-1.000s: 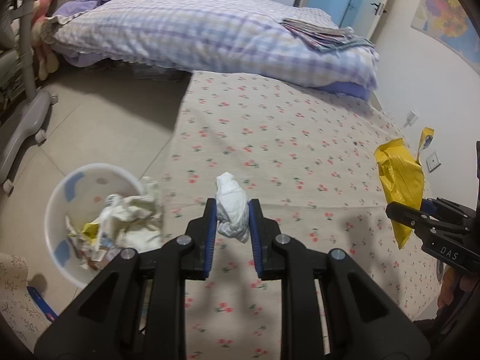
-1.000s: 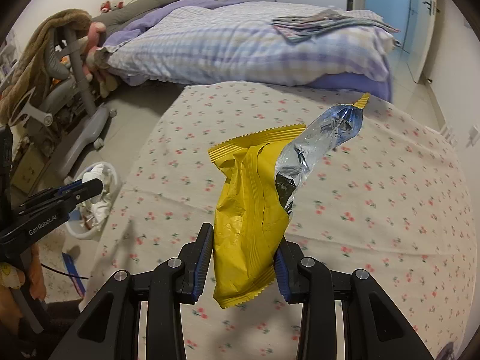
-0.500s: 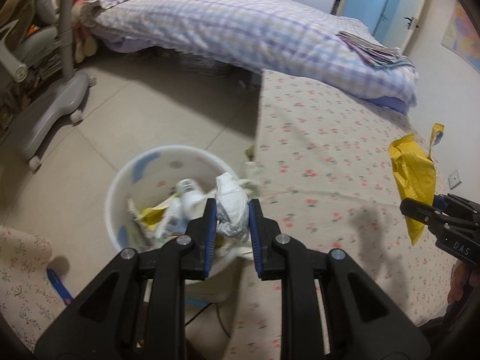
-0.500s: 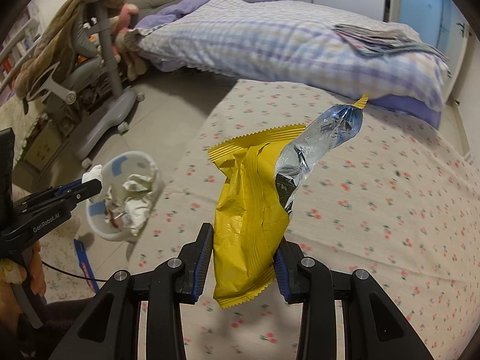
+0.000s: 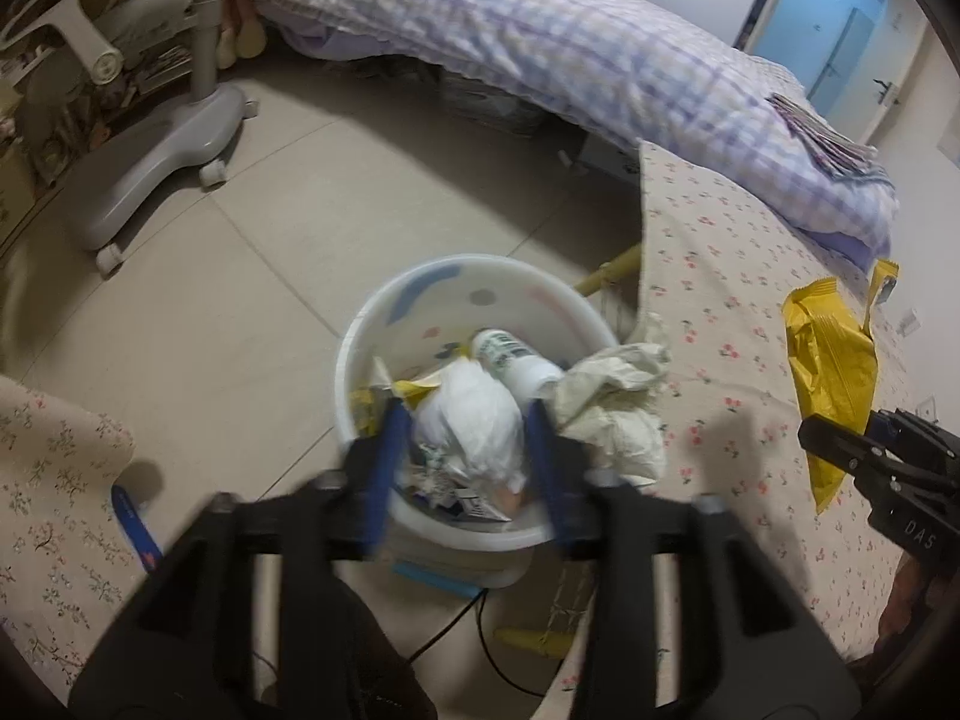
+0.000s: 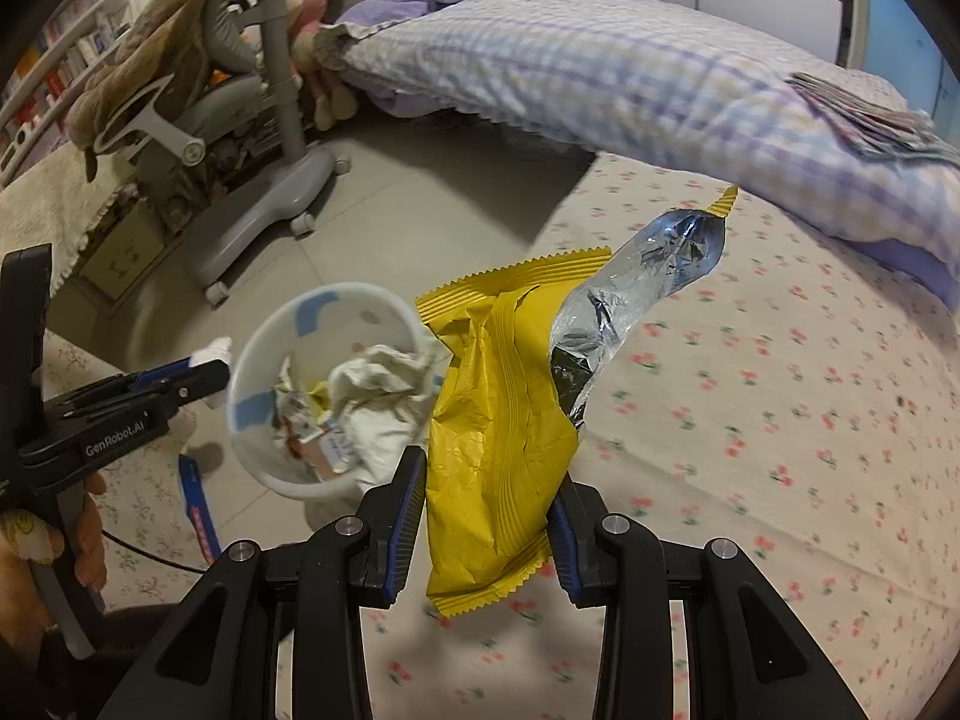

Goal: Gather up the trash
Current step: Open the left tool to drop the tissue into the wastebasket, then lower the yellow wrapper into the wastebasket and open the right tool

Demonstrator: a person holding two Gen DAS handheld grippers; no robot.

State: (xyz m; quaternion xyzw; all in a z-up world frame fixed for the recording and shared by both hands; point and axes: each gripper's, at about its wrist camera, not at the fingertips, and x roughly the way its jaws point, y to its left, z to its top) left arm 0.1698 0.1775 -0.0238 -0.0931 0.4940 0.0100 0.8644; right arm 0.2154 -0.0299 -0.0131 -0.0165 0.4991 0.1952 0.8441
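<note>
Now the left tongs (image 5: 468, 420) hang right over the white bin (image 5: 384, 324) on the floor. Their jaws have just been opening and stand apart. The white paper ball (image 5: 474, 420) sits between them, but the pads do not press on it. The bin is full of crumpled paper and a small bottle (image 5: 510, 357). It stands just beside the flowery surface (image 5: 720, 276). The right tongs (image 6: 489, 510) are clamped on the yellow snack bag (image 6: 498, 420), which is held up above the flowery surface, near the bin.
</note>
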